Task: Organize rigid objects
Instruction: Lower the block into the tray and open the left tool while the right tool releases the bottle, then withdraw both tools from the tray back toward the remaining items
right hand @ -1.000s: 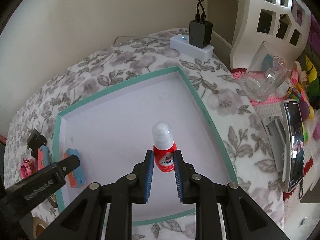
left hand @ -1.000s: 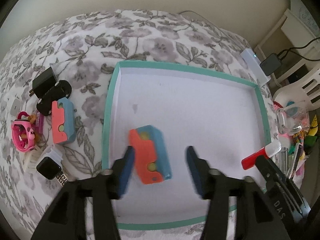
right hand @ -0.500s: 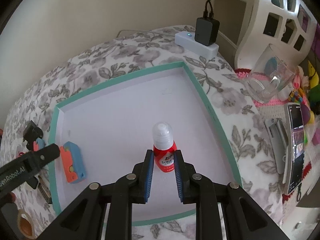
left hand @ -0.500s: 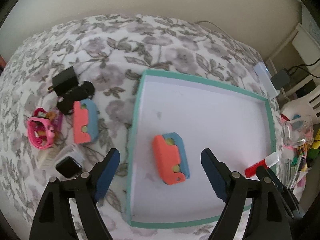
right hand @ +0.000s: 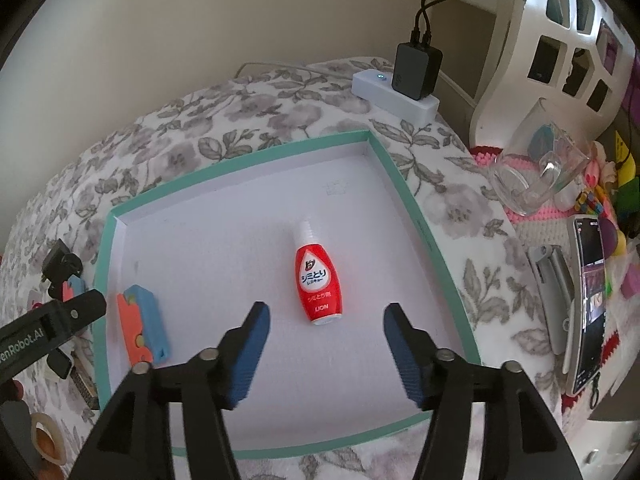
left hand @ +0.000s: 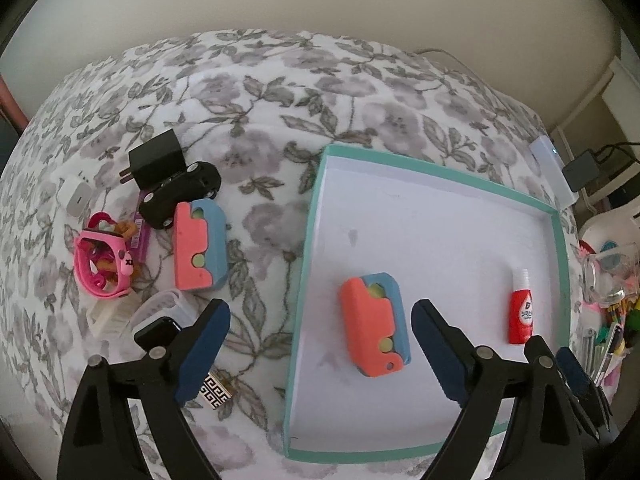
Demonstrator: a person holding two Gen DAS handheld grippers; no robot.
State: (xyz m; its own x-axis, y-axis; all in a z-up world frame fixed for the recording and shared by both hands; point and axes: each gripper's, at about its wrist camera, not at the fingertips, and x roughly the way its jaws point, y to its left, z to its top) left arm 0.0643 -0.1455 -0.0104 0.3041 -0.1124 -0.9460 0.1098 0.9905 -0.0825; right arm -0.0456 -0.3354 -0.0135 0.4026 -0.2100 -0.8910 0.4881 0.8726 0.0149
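Lying flat in the tray — red bottle, clear cap.

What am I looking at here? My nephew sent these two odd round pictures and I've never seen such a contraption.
No robot: a person holds a two-finger clamp in each hand, each with a wide-angle camera looking along its fingers. One picture is from the left gripper, the other from the right gripper.

Both hang over a teal-rimmed tray on a flowered bedspread. In the tray lie an orange-and-blue block and a red bottle, on its side. Nothing is held: both grippers' jaws have just been opening, and the bottle lies free ahead of the right one.

Left of the tray wait a second orange-and-blue block, a black toy car, a black charger and a pink watch.
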